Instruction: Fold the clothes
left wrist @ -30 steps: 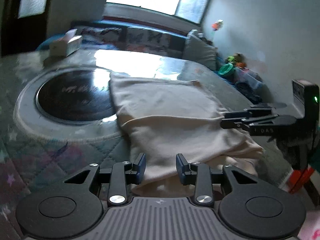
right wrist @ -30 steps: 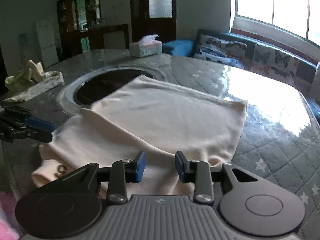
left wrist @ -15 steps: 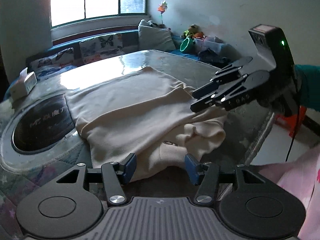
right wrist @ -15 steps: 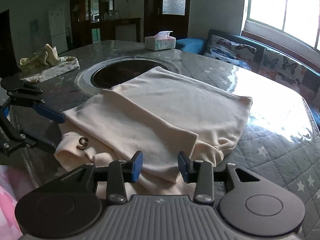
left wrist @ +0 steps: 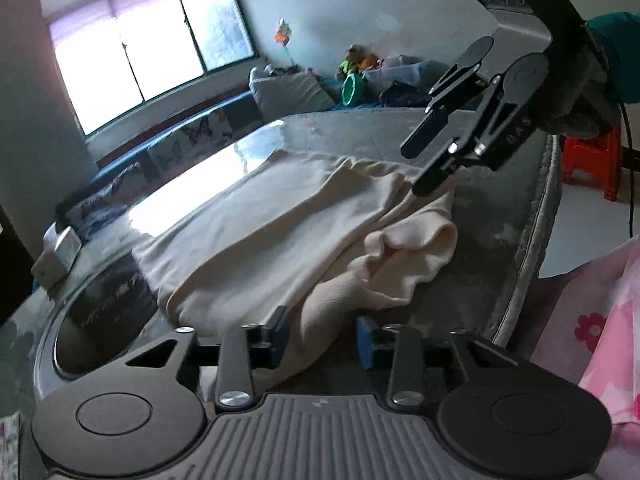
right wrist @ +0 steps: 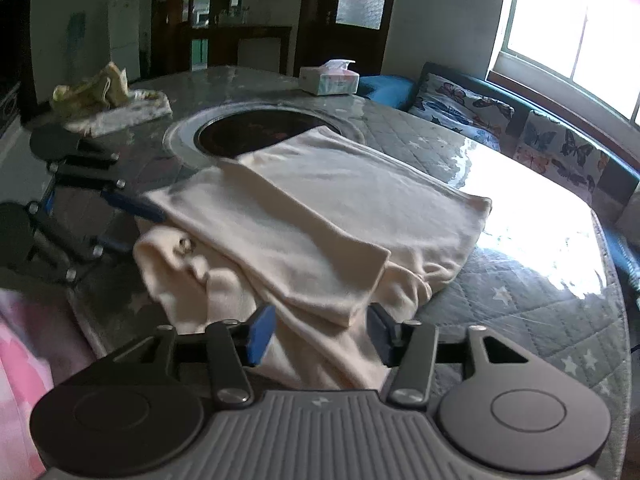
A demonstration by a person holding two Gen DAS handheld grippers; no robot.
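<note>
Two claws: both work the near edge of one cream garment (right wrist: 320, 208), which lies partly folded on the quilted table (right wrist: 520, 312) at the centre of both views.
Garment: a flat folded panel runs toward the upper middle of the right wrist view; its loose bunched end spills toward the lower edge of the frame.
Step in hand: judged to be taking hold of the bunched near end for the next fold.
Doing it well: each claw should catch every layer at the hem, not just the top one, and both should lift evenly so the flat panel is not dragged askew.
Left gripper (left wrist: 322, 338): jaws closing, with a fold of the cream cloth between them; the pads do not yet press it.
Right gripper (right wrist: 322, 330): jaws opening, spread around the loose edge without pinching it.
Nearby: a tissue box (right wrist: 329, 78) sits at the upper middle, well apart from the garment.
</note>
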